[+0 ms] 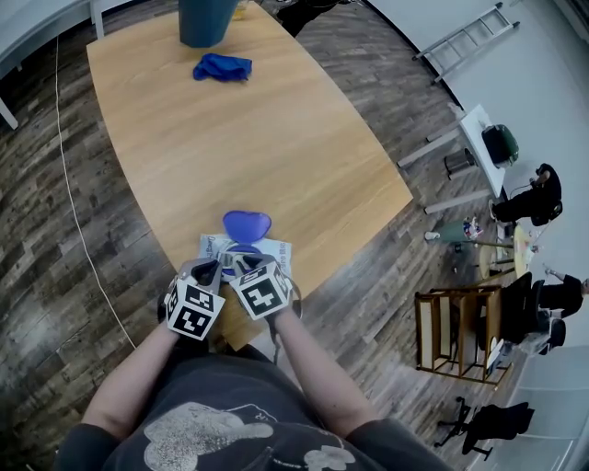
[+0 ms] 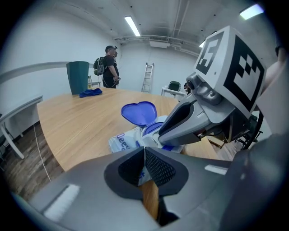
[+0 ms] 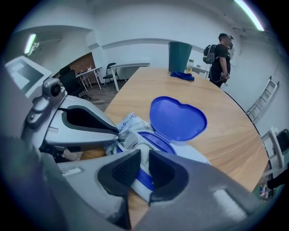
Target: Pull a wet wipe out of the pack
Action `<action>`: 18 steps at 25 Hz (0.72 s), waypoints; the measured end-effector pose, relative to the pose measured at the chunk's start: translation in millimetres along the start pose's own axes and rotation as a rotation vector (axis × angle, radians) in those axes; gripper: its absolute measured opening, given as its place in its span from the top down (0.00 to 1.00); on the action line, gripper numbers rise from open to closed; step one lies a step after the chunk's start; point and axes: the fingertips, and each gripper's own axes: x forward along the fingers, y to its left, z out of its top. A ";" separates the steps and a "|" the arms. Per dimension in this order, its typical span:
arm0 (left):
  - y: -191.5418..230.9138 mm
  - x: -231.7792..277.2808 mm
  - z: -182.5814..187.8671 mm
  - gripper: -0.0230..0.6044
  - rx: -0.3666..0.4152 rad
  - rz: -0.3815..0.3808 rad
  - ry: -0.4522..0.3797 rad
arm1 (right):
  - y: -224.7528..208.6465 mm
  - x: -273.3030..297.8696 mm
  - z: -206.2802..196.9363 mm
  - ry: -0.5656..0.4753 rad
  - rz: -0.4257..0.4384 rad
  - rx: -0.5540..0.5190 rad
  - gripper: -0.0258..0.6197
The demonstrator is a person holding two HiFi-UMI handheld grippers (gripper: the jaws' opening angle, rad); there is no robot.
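The wet wipe pack [image 1: 276, 248] lies flat at the near edge of the wooden table [image 1: 248, 138], its blue heart-shaped lid [image 1: 247, 224] flipped open and standing up. My left gripper [image 1: 219, 269] is shut on a crinkled near corner of the pack [image 3: 131, 122]; its pads meet in the left gripper view [image 2: 144, 151]. My right gripper [image 3: 144, 155] points steeply down over the blue-rimmed opening. A white wipe [image 3: 143, 144] rises from the opening, and the jaws are closed on it. The two grippers are side by side, nearly touching.
A teal bin [image 1: 204, 20] and a blue cloth [image 1: 223, 66] sit at the far end of the table. A person with a backpack [image 2: 109, 67] stands beyond it. A ladder [image 1: 465, 39] leans on the right wall. The table edge runs just under my hands.
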 end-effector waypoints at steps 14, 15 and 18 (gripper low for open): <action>-2.6 2.0 -0.7 0.92 0.011 -0.062 0.013 | 1.3 -20.2 6.8 -0.100 -0.041 0.047 0.96; -2.9 2.0 -0.7 0.92 0.010 -0.067 0.012 | 1.3 -23.3 7.9 -0.107 -0.049 0.050 0.96; -3.7 1.8 -0.1 0.92 0.007 -0.082 0.004 | 1.0 -31.7 12.0 -0.125 -0.072 0.065 0.96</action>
